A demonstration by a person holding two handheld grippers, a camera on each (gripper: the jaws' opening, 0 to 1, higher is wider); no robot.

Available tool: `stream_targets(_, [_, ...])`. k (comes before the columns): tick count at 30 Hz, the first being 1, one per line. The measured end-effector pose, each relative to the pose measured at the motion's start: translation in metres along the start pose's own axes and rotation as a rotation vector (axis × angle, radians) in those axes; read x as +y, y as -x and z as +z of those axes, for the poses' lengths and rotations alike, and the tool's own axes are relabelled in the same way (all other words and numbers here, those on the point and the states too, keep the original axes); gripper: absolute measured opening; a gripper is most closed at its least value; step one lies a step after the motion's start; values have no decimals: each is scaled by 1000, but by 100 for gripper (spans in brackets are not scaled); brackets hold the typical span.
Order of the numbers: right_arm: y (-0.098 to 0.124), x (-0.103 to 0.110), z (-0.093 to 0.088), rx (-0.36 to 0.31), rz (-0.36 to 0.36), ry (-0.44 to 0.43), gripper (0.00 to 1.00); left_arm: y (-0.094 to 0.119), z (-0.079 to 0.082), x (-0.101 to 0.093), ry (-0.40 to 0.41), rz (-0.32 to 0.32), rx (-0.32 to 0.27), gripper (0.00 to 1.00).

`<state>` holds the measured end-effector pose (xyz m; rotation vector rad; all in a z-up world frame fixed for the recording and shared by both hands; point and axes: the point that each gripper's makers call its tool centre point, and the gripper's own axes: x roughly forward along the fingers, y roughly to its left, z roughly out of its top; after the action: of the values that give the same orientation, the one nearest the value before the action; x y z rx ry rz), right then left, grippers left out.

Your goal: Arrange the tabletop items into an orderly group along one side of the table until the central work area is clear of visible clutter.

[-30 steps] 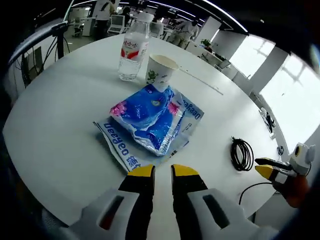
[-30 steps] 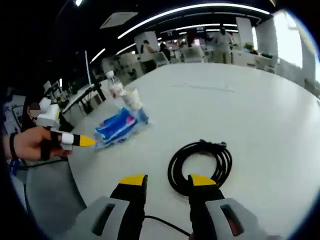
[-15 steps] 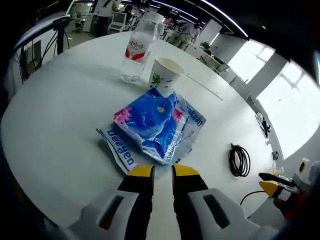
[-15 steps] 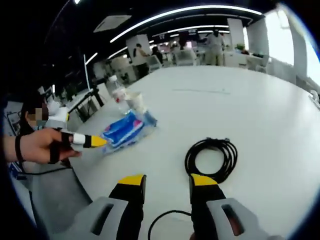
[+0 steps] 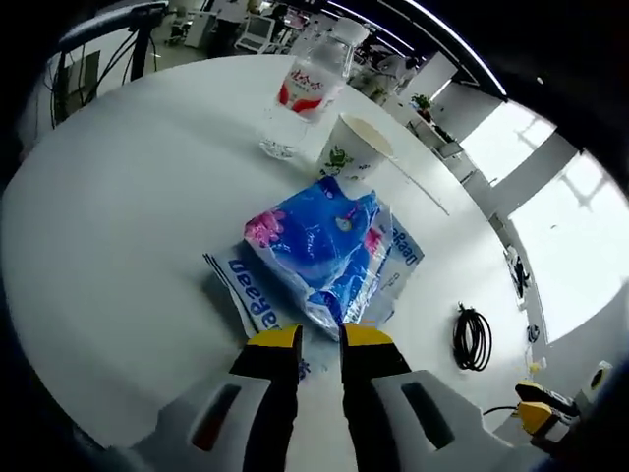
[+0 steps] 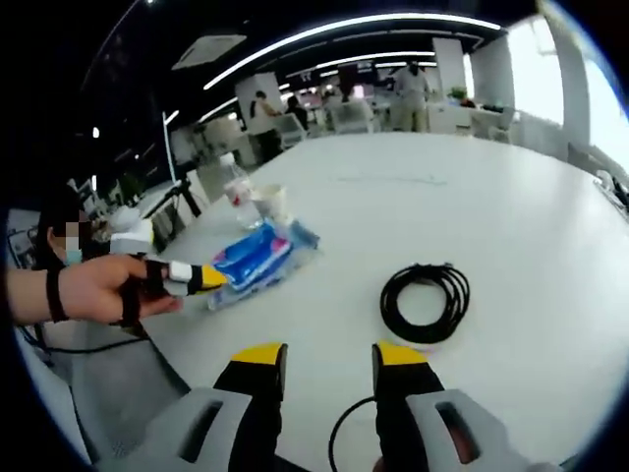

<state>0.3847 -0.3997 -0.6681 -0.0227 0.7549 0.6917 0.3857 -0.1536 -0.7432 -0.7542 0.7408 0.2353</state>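
Hovering low over the near edge of the round white tabletop (image 5: 108,226), the left gripper (image 5: 318,337) has its yellow-tipped jaws almost together with only a thin slit between them, nothing clamped; the tips sit just short of the blue tissue pack (image 5: 319,246). That pack lies flat a little in from the near edge, on a second flatter printed packet (image 5: 257,303) whose far part it hides. Beyond it, toward the far edge, stand a paper cup (image 5: 356,147) and just beside it a clear water bottle (image 5: 307,90) with a red label; its cap is cut by the dark rim. A coiled black cable (image 5: 472,336) lies well apart, near the tabletop's right edge.

In the right gripper view, the right gripper (image 6: 322,354) hangs over the near edge, jaws clearly apart and empty, short of the cable (image 6: 426,303). A loose black lead (image 6: 344,433) runs down between the jaws, its end hidden. A hand (image 6: 93,288) carries the left gripper, whose jaw gap cannot be read here; the tip reaches the tissue pack (image 6: 252,263). Bottle (image 6: 237,192) and cup (image 6: 272,204) are small and blurred
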Motion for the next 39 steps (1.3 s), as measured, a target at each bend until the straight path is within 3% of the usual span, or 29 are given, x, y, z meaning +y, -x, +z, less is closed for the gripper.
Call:
stream_targets(4, [0,8,-1,9,2,20,35,-2,10,7,50,-8,-18,12])
stream_targets(13, [16,12,2,-8,-23,43,36,-8,19,-2,104,-48,-33,18])
stream_targets(20, [15,7,-1,-19,-31,-6,36,-9,18,3,69,-34,-22,14])
stream_targets(28, [9,18,-3,13,31,51,35,-7,17,6,80,4,-43,12])
stream_targets(39, [9,12,-8,14,51,27,34,-4,10,8,74,21,-45,6])
